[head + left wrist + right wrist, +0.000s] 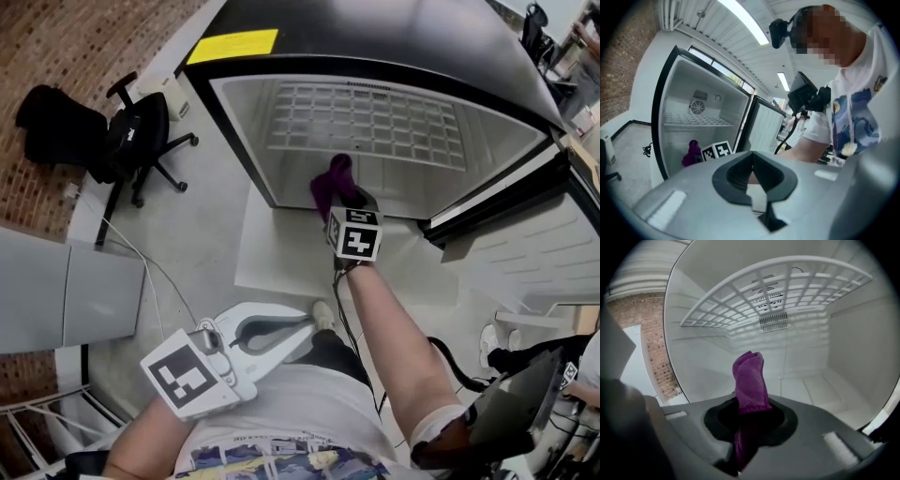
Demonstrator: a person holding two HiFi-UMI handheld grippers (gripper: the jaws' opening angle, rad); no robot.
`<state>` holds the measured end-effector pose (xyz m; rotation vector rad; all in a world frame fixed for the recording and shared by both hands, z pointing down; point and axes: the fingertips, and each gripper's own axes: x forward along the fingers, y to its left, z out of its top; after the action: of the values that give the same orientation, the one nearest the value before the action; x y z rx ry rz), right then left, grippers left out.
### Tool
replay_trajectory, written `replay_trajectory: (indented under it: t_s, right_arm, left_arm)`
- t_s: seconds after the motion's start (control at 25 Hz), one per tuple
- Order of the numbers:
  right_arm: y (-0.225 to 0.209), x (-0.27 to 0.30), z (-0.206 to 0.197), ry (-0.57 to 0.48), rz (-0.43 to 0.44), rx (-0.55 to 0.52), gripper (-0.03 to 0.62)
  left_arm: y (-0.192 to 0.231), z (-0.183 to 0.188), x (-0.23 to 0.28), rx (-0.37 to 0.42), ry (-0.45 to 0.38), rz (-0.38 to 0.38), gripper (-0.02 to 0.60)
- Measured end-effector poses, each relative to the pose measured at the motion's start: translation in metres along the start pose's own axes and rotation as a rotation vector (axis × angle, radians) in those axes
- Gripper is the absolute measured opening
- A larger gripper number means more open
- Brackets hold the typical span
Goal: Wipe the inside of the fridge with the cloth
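The black fridge (pixel 234 131) stands open, its white inside bare but for a wire shelf (pixel 366 117). My right gripper (pixel 341 199) is at the lower front edge of the opening, shut on a purple cloth (pixel 332 181) that sticks up from its jaws. In the right gripper view the cloth (pixel 750 378) rises from the right gripper (pixel 746 430), with the shelf (pixel 778 291) above and the fridge floor (pixel 820 390) beyond. My left gripper (pixel 302 335) is held back near the person's body, shut and empty. The left gripper (pixel 757 190) looks toward the fridge (pixel 675 98) from the side.
The fridge door (pixel 525 253) hangs open at the right. A black office chair (pixel 141 141) stands left of the fridge, with a grey cabinet (pixel 66 291) nearer and a cable (pixel 141 258) on the floor. A pale mat (pixel 281 253) lies before the fridge.
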<state>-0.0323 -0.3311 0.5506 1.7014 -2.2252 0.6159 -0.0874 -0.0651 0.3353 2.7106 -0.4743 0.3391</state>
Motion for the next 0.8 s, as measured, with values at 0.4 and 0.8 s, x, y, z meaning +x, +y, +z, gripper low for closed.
replay_trajectory:
  t_s: [0.4,0.8]
  right_arm:
    - [-0.108,-0.05,-0.002,0.019,-0.248,-0.031,0.054]
    - [-0.143,-0.09,0.004,0.07,-0.404,-0.099,0.054]
  left_arm:
    - [-0.01,0.011,0.048,0.011,0.012,-0.108,0.006]
    - [-0.016,0.025,0.088,0.042,0.017,-0.181,0.006]
